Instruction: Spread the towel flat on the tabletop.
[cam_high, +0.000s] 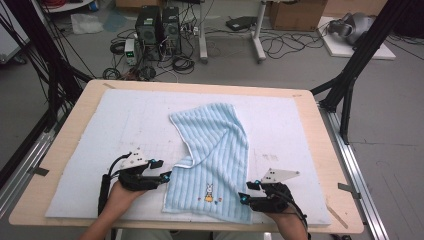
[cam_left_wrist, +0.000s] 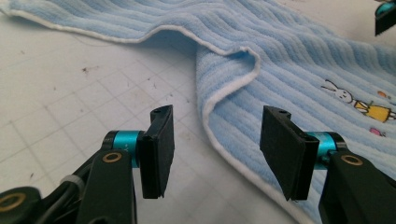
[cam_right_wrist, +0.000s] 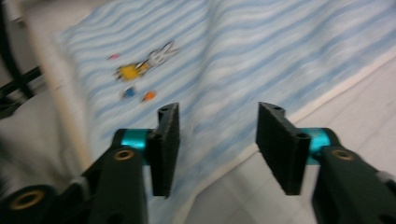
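Light-blue ribbed terry towel (cam_high: 215, 160) with bunny print lies rumpled on white-padded counter (cam_high: 100, 145); left claw (cam_left_wrist: 215, 140) and right claw (cam_right_wrist: 217, 140) both gape, gripping nothing, at its edges.

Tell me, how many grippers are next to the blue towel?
2. The left gripper is open at the towel's left edge. The right gripper is open at its near right corner.

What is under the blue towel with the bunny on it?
The blue towel lies on a white gridded mat, which rests on the wooden table. Whatever might sit beneath the towel's folded middle is covered.
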